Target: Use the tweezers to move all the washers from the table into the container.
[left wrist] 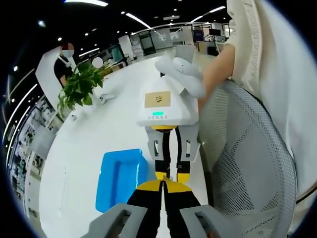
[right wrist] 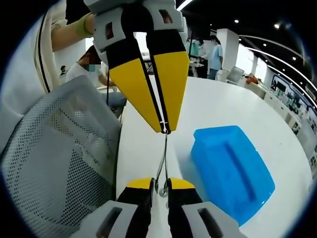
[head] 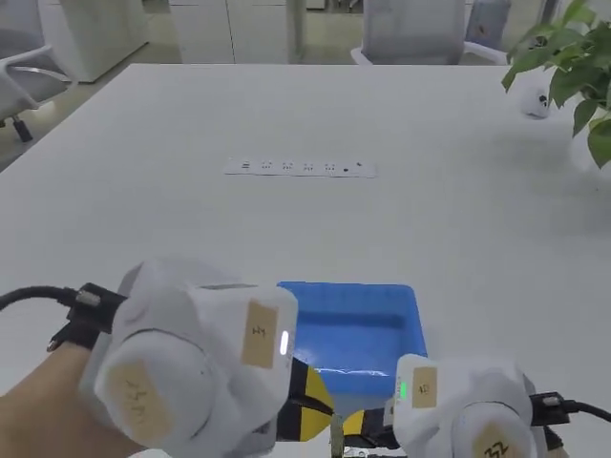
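The container [head: 348,324] is blue, the table [head: 305,219] white. The left gripper [left wrist: 163,181] and right gripper [right wrist: 159,186] have yellow-and-black jaws. The tweezers [right wrist: 163,158] are silver, the chair [right wrist: 59,148] grey mesh.

— Counted how many grippers?
— Counted two: left gripper [right wrist: 165,130] and right gripper [right wrist: 159,186].
— And tools?
— Made out one pair of tweezers [right wrist: 163,158], plus one blue container [head: 353,324].
— Anything else on the table?
— Tallied one white power strip [head: 301,168], one potted plant [head: 573,67] and one small white round object [head: 536,100].
— Chairs?
— Spotted three: one mesh chair [right wrist: 54,148], one office chair [head: 21,81], one grey chair [head: 410,29].
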The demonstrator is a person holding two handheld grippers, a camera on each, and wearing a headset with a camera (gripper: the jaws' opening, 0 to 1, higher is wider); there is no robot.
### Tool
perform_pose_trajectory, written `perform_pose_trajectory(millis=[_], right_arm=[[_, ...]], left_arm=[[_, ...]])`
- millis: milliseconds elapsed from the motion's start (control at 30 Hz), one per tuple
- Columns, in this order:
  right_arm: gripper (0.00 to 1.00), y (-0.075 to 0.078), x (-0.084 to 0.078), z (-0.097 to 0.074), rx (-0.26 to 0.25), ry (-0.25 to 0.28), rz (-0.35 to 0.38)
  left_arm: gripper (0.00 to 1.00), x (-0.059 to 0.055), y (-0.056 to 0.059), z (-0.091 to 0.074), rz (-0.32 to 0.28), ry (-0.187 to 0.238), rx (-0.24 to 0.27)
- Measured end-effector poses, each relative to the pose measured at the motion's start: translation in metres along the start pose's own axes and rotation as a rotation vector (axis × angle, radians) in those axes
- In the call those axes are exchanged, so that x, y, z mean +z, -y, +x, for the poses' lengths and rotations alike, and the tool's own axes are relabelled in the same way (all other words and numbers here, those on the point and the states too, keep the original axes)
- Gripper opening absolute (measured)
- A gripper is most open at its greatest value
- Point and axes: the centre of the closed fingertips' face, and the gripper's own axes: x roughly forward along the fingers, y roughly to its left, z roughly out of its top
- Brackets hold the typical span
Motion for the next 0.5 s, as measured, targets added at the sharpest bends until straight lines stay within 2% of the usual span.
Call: perform_pose_trajectory(millis=[33,67,167,200,233,267,333,400,500], right_arm=[[0.09,0.0,0.005,-0.001,0.004,0.02,0.011],[0.1,0.0,0.012,-0.004,0.01,0.044,0.022],[0.08,0.001,0.019,-0.004,0.023,0.047,0.02],[0.05,0.001,0.018,-0.003,0.023,0.039,0.015],[0.04,-0.001,0.014,-0.001,0.035,0.016,-0.001],[0.04,-0.002,0.014,0.001,0.04,0.016,-0.007],[0.03,-0.003,0.014,0.001,0.044,0.022,0.001],[0.03,-0.004,0.016,0.002,0.053,0.037,0.002],[0.03,-0.004,0.018,0.005,0.059,0.062,0.033]], left_arm=[[0.0,0.0,0.0,0.001,-0.006,-0.003,-0.007],[0.0,-0.004,0.001,0.002,-0.012,-0.025,-0.015],[0.0,-0.011,0.006,0.007,-0.003,-0.054,-0.033],[0.0,-0.011,0.006,0.008,-0.005,-0.05,-0.033],[0.0,-0.008,0.01,0.009,-0.044,-0.027,-0.048],[0.0,-0.008,0.012,0.01,-0.071,-0.018,-0.053],[0.0,-0.013,0.009,0.01,-0.077,-0.023,-0.028],[0.0,-0.018,0.008,0.009,-0.117,-0.02,0.0],[0.0,-0.021,0.006,0.002,-0.22,0.037,0.039]])
